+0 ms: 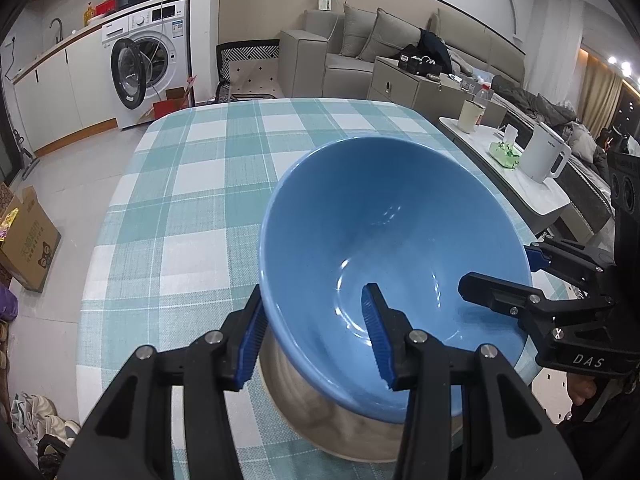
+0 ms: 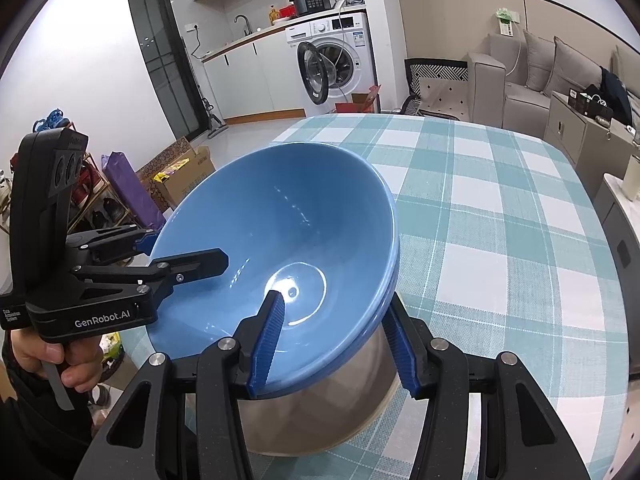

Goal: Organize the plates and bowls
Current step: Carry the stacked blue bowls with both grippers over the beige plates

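Checked teal-and-white cloth covers the table (image 1: 192, 200) on which the work takes place. Nearest each camera, a gripper straddles the rim of the blue bowl (image 1: 384, 264): the left gripper (image 1: 316, 340) holds the near-left wall, one blue-padded finger (image 1: 376, 336) inside and the other outside; the right gripper (image 2: 332, 344) holds the opposite side in the same way, as the right wrist view shows. Both pairs of jaws are closed against the bowl wall. The blue bowl sits tilted, nested in the mouth of a metal bowl (image 2: 320, 412) that stands on the cloth. In the right wrist view a second blue rim shows just beneath the upper one; whether it belongs to another bowl cannot be told. A hand (image 2: 60, 356) grasps the left gripper's handle. Beyond the table stand a side table with a white kettle (image 1: 544, 156), a grey sofa (image 1: 360, 48) and a washing machine (image 1: 148, 64) with its door open.
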`<state>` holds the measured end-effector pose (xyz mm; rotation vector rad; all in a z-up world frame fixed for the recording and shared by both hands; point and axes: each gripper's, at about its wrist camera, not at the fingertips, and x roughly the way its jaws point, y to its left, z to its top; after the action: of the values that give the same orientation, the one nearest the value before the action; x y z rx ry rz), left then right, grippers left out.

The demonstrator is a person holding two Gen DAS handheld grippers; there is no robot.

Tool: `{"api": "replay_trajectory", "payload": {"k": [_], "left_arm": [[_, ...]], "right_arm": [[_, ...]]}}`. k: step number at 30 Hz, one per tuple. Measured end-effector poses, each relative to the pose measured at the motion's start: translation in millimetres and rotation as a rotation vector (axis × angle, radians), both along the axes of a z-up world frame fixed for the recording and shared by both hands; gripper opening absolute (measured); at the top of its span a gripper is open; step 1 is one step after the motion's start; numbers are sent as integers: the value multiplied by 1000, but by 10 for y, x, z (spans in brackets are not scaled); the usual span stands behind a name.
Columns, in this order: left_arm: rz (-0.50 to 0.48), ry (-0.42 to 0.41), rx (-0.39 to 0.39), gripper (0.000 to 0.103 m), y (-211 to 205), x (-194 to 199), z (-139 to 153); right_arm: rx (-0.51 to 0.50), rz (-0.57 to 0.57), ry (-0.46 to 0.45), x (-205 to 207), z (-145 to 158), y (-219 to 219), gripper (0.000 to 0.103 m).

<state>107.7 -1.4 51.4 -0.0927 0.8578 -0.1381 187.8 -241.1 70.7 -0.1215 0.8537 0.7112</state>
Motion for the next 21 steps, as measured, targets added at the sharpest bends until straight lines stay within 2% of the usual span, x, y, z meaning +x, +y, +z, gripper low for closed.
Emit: {"api": "replay_trajectory", "payload": {"k": [14,18,21], "left_arm": [[-13,7,-5,46,-25,30,7],[-26,17,-9,52,-47,60,12],[-27,24,-9,53,-53,77,3]], "right_arm": [[22,-5,19,54,-9,-55,53],[34,-9,16,76,-25,-54,54],[50,-9,13,84,-27,-59,55]]}}
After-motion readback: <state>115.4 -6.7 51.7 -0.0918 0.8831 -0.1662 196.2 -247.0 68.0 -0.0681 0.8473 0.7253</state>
